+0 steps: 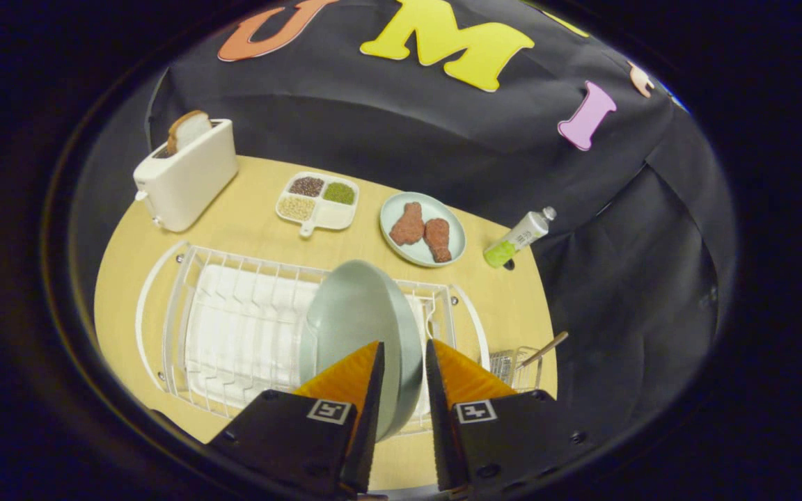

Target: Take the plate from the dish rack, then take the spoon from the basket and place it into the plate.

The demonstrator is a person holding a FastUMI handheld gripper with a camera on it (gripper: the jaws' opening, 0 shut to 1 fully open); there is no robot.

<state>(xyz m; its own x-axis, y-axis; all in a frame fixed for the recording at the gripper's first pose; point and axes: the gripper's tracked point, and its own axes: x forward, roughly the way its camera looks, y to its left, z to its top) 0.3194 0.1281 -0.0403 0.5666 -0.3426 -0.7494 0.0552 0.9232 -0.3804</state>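
In the gripper view, the gripper (404, 348) has its two fingers on either side of the rim of the pale green plate (356, 320), which stands on edge in the white dish rack (234, 327); whether both press on it I cannot tell. The basket (518, 367) sits just right of the rack, with the spoon (546, 348) handle sticking out. Beyond stand a toaster (185, 177), a divided tray (317, 198), a plate of chicken (422, 226) and a bottle (521, 236) on the table (262, 233).
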